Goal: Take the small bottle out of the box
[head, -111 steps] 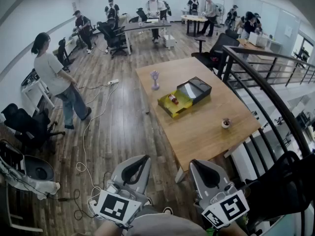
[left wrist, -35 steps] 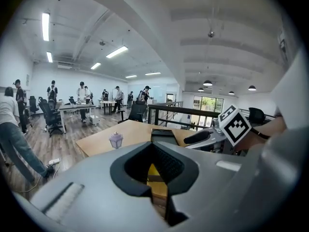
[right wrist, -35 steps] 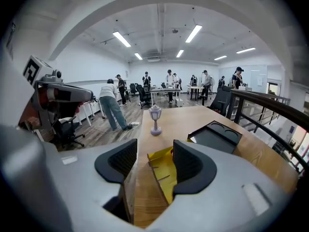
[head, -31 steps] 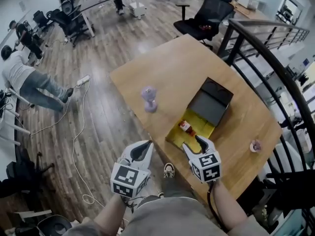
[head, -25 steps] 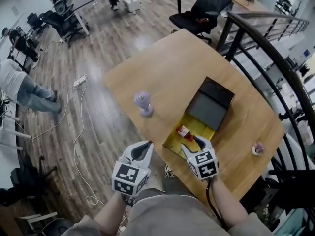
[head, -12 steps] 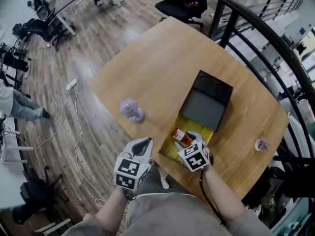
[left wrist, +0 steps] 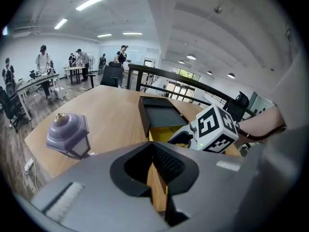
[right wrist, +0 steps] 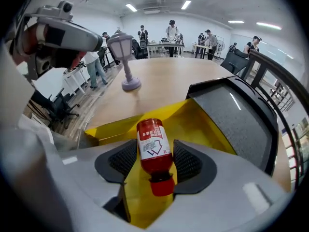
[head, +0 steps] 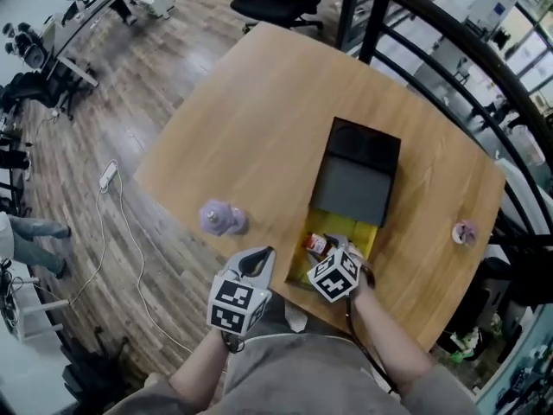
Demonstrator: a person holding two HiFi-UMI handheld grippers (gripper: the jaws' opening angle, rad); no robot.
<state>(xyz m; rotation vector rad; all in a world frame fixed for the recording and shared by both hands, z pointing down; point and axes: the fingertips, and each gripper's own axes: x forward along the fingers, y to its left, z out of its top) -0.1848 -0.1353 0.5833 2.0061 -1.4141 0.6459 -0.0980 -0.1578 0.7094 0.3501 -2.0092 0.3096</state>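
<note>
The small bottle (right wrist: 154, 149), red with a white label and red cap, lies in the yellow open box (right wrist: 193, 124), cap end toward the camera. My right gripper (right wrist: 154, 143) is down in the box, its pads pressing the bottle's two sides. In the head view the bottle (head: 316, 244) shows just left of the right gripper (head: 335, 251), at the near end of the box (head: 350, 229). My left gripper (head: 259, 258) hovers over the table's near edge, left of the box, shut on nothing. In the left gripper view its fingertips (left wrist: 152, 146) meet.
The box's black lid (head: 354, 180) lies open beyond the yellow tray. A purple lantern ornament (head: 220, 219) stands on the wooden table (head: 259, 119) to the left, and a small pink item (head: 465, 231) sits far right. A dark railing (head: 415, 24) runs behind the table.
I have come up to the table. The right gripper has gone down into the box and its jaws now clasp the bottle. The left gripper stayed beside the box.
</note>
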